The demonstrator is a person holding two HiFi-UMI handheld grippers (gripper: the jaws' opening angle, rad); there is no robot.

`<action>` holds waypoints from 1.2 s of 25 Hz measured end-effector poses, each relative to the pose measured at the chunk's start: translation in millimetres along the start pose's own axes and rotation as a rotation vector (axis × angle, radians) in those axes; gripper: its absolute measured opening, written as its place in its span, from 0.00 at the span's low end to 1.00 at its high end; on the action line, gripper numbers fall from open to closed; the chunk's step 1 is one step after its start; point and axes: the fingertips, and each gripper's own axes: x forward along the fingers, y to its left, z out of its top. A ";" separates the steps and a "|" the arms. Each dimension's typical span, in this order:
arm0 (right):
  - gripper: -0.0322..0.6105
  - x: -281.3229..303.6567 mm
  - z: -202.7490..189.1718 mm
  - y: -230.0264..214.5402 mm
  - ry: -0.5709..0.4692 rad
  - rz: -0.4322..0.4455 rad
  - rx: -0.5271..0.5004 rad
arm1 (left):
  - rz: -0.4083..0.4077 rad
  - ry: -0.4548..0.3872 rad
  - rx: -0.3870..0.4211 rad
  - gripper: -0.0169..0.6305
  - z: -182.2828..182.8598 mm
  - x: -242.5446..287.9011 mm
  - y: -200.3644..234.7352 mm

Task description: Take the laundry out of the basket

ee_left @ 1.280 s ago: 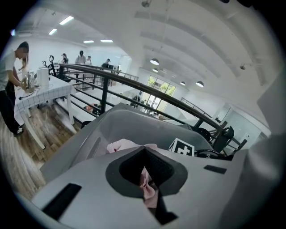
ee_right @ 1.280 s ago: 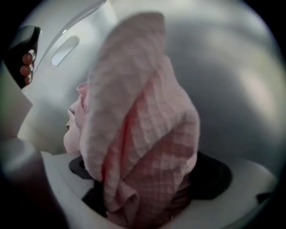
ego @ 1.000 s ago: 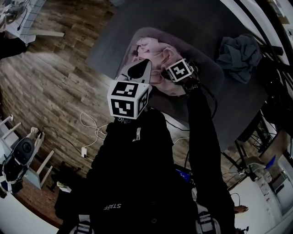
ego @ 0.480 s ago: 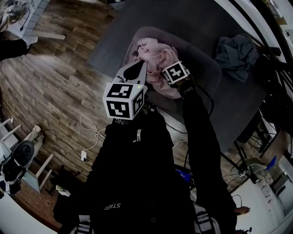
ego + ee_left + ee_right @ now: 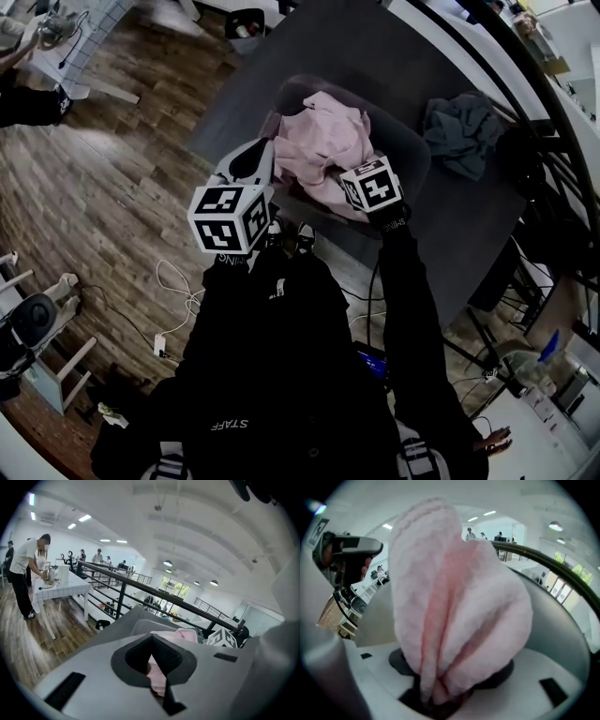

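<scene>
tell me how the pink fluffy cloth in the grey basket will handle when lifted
Probably floppy: the pink fluffy cloth bunches into soft folds where the right gripper, whose jaws have just been closing, pinches it. Likely light for its bulk, since the pile looks airy. Its loose part may drag over the rim of the grey basket.

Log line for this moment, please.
pink garment: in basket | left gripper: shut on its edge | right gripper: jaws just closed further, shut on garment | grey cloth: on table
</scene>
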 end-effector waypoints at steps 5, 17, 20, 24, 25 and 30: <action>0.52 -69.7 32.1 9.9 -0.176 -0.028 0.027 | -0.001 -0.067 0.014 0.02 22.6 -29.4 -5.2; 0.52 -226.5 80.3 39.4 -0.597 -0.213 0.165 | -0.082 -0.227 0.081 0.02 74.5 -79.4 -54.7; 0.52 -258.2 87.0 40.7 -0.685 -0.275 0.206 | -0.107 -0.269 0.106 0.02 86.3 -87.0 -73.7; 0.52 -294.0 93.9 40.7 -0.786 -0.344 0.246 | -0.133 -0.321 0.138 0.02 102.8 -97.3 -95.4; 0.52 -301.8 95.8 41.4 -0.811 -0.356 0.254 | -0.138 -0.332 0.146 0.02 106.7 -100.2 -99.3; 0.52 -334.3 102.4 43.7 -0.919 -0.432 0.281 | -0.169 -0.378 0.192 0.02 121.4 -112.3 -114.2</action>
